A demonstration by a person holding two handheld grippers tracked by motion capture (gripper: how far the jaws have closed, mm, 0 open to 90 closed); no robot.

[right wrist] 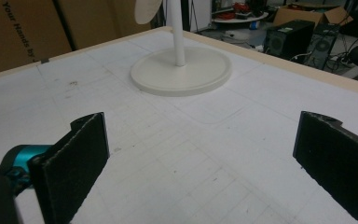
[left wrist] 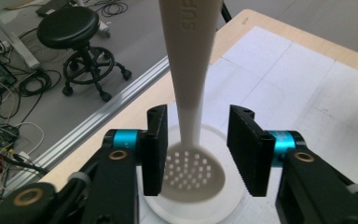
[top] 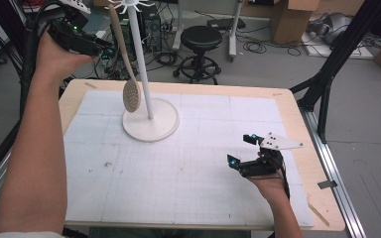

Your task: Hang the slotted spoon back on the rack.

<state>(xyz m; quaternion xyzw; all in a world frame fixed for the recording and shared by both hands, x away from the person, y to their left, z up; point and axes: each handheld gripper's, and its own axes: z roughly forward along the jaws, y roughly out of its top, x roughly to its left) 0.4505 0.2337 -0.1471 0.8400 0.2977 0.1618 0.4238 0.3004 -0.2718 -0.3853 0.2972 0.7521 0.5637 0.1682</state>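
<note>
A: Starting at the left, where is the left claw (top: 108,51)?

B: Raised above the far left corner of the desk (top: 74,91), beside the handle of the slotted spoon (top: 130,94). In the left gripper view its jaws stand apart on either side of the handle, touching nothing.

A: And the spoon itself?

B: It hangs from the top of the white stand (top: 150,119), with its perforated bowl just above the stand's round base.

A: Further right?

B: The right claw (top: 242,149) sits low over the white mat (top: 188,163) near the desk's right edge, jaws wide apart and holding nothing, well apart from the stand.
</note>
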